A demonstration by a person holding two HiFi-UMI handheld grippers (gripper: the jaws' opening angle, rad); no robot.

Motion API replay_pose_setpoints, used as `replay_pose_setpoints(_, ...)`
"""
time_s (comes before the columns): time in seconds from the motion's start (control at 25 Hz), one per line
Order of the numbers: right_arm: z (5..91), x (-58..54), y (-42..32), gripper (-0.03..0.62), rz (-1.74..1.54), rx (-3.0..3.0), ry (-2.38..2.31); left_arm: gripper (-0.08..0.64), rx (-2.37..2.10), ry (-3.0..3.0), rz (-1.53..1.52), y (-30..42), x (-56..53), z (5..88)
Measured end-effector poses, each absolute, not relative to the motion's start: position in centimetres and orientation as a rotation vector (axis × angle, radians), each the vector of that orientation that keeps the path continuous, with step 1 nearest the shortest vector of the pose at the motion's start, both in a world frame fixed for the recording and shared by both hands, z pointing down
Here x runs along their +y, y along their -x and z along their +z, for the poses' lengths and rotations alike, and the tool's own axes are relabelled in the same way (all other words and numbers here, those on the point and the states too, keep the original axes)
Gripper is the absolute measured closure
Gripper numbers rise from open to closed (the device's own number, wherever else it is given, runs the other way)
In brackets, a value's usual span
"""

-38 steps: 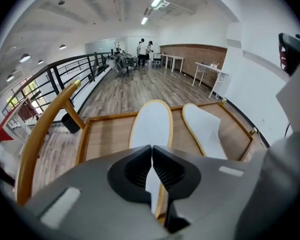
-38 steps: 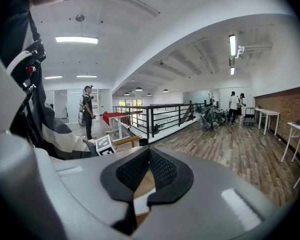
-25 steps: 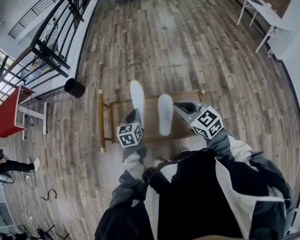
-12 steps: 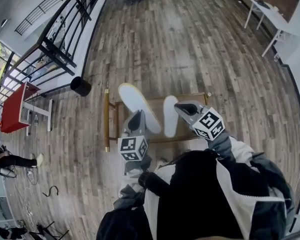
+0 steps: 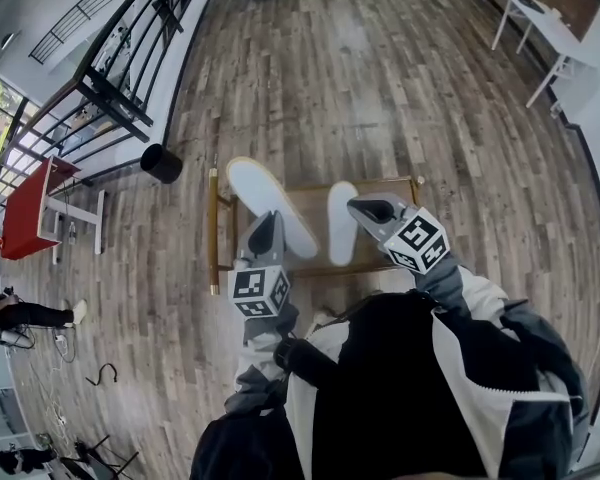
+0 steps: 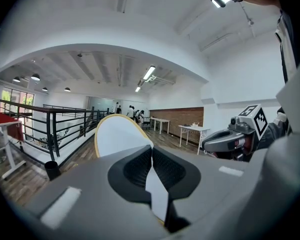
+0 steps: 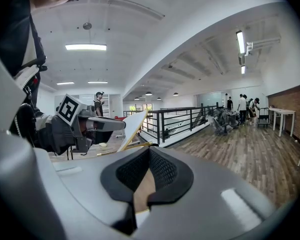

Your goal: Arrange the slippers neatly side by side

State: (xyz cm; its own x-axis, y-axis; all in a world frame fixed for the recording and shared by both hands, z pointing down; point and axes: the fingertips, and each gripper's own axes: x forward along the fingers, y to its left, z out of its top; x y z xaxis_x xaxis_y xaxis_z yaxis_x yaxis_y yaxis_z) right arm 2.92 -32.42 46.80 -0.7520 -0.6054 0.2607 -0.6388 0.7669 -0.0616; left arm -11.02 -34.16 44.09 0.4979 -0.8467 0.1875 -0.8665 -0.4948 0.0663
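Two white slippers with a tan rim are at a low wooden rack [image 5: 375,253] with a gold frame. My left gripper [image 5: 267,230] is shut on the heel end of one slipper [image 5: 265,200] and holds it up, toe slanting far-left. The left gripper view shows that slipper's sole [image 6: 117,136] rising beyond the closed jaws [image 6: 151,154]. The second slipper [image 5: 340,223] lies flat on the rack. My right gripper [image 5: 358,206] is shut, its tip at that slipper's right edge. In its own view [image 7: 149,171] only a thin tan sliver shows between the pads, and the raised slipper [image 7: 132,126] appears edge-on.
A black bin [image 5: 162,163] stands on the plank floor left of the rack. A black railing [image 5: 110,78] runs along the far left, with a red table [image 5: 30,208] beyond it. White tables [image 5: 540,18] stand at the far right. A person [image 5: 10,313] is at the left edge.
My left gripper has drawn back and swung its slipper from lying straight on the rack to a raised slant toward the far left. The right gripper and second slipper have stayed put.
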Motion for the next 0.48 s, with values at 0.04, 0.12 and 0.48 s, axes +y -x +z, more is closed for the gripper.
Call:
replay_pose_setpoints(0.04,46.7,-32.5,-2.9,0.588,0.214,-2.738,-0.979,0.534,-1.491,-2.585,0.204,11.1,-34.3,44.2)
replay_pose_setpoints(0.12,46.4,-32.6,-3.0,0.588,0.213,-2.736,-0.981,0.534,-1.496,-2.572,0.233,11.4,-34.5,44.9)
replay_pose_setpoints(0.48,46.7,-32.4,-3.5,0.588,0.216,-2.721,-1.015,0.534,-1.51,-2.439,0.436,15.2,-35.6,51.6)
